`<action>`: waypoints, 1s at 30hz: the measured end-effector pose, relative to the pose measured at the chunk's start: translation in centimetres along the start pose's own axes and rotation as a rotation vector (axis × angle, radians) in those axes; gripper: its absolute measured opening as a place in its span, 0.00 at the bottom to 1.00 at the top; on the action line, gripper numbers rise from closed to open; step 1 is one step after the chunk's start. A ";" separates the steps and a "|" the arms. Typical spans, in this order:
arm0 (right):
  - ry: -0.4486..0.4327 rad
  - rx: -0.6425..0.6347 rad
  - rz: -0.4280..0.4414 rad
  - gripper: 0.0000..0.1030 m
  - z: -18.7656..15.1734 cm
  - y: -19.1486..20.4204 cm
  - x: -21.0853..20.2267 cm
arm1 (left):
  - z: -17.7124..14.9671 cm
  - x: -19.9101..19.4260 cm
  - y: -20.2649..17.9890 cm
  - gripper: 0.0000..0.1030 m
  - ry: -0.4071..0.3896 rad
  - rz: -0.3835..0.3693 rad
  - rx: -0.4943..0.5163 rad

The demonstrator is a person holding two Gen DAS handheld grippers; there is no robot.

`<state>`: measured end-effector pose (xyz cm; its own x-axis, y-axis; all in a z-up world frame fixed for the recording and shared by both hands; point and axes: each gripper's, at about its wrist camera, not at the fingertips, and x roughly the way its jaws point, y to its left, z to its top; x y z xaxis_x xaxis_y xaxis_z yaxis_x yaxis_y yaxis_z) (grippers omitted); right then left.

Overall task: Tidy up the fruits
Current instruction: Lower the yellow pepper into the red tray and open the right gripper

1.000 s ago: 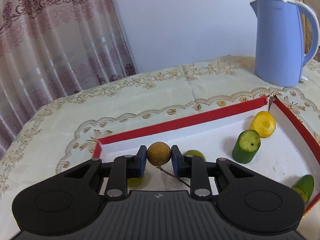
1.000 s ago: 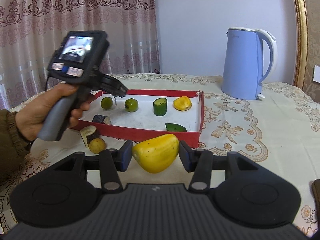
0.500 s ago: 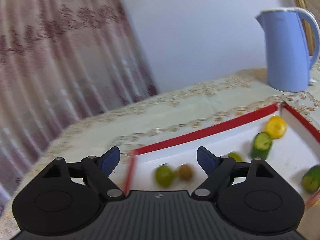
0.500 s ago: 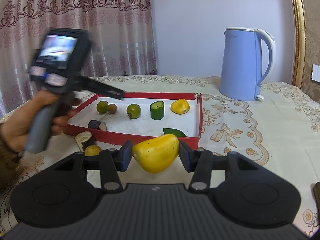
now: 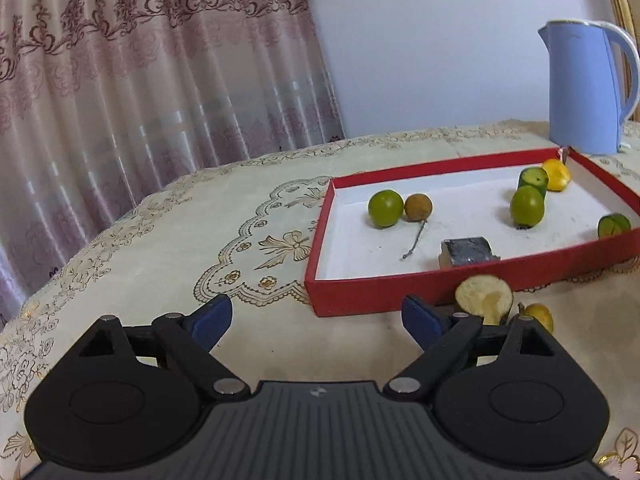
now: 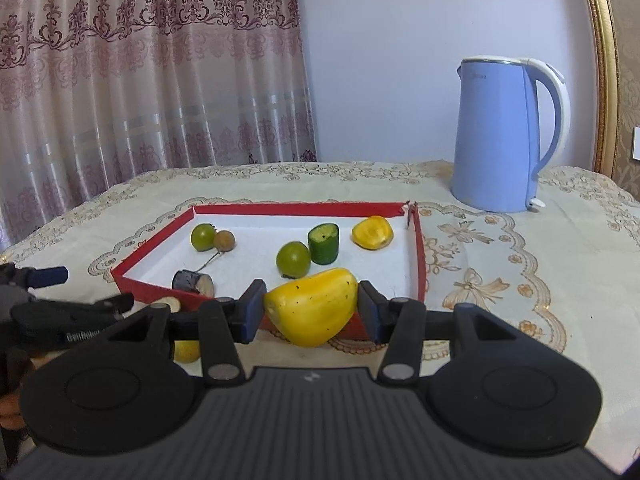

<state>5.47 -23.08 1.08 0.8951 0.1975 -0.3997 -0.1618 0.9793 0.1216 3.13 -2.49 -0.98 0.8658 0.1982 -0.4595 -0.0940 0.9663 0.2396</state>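
Right wrist view: a yellow fruit piece is being held between the pads of the right gripper, just over the near edge of the red tray. The left gripper is being opened, its jaws widening with nothing between them, over the tablecloth beside the tray's left corner. Inside the tray a brown longan is lying touching a green fruit. A cut piece and a small yellow fruit are being left outside the near wall. The curved yellow piece is likely being risked against that wall, where clipping could jolt it loose.
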 end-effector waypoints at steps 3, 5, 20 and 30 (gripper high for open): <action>0.001 -0.007 -0.011 0.46 0.6 0.0 0.6 | -0.3 0.4 0.1 0.90 0.015 -0.018 -0.013; -0.001 -0.020 -0.029 0.46 1.2 0.0 1.3 | -0.4 0.9 0.5 0.90 0.044 -0.032 -0.030; -0.009 0.002 -0.109 0.46 5.1 -0.5 7.5 | -0.8 1.5 1.4 0.90 0.097 -0.069 -0.082; 0.051 0.035 -0.159 0.46 5.5 -1.1 11.9 | -0.8 2.0 2.0 0.90 0.134 -0.096 -0.121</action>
<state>18.63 -22.09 1.19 0.8860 0.0433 -0.4616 -0.0045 0.9964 0.0847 4.25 0.01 -2.08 0.8013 0.1168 -0.5867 -0.0799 0.9929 0.0885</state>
